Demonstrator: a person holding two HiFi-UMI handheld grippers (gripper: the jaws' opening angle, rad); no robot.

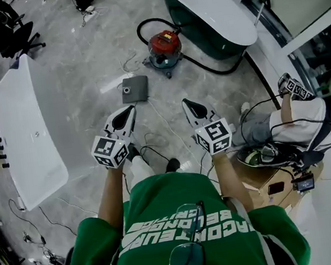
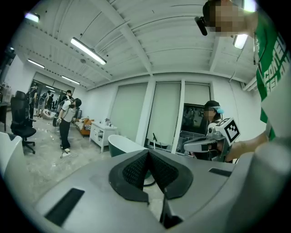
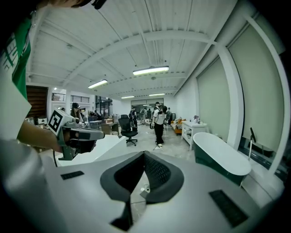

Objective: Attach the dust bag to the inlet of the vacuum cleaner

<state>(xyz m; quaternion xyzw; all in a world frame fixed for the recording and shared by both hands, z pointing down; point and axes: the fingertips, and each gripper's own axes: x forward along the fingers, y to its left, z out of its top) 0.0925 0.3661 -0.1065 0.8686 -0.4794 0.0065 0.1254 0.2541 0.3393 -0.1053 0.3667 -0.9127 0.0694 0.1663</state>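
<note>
The vacuum cleaner (image 1: 165, 47) is too small in the head view to show its inlet, and the dust bag (image 1: 135, 89) is only a flat grey square with a tiny ring. The top edge cuts off the bathtub (image 1: 211, 11), the right edge the seated person (image 1: 295, 126). In the right gripper view, a small white thing (image 3: 145, 189) on the floor (image 3: 173, 146) cannot be identified.

Bare floor (image 1: 69, 68) open ahead of my left tool (image 1: 128, 110) and right tool (image 1: 187, 104), dust bag (image 1: 135, 89) and vacuum cleaner (image 1: 163, 47) lying in that path, white worktop (image 1: 17, 134) bounding my left, seated person (image 1: 295, 126) crowding my right, bathtub (image 1: 211, 11) beyond.
</note>
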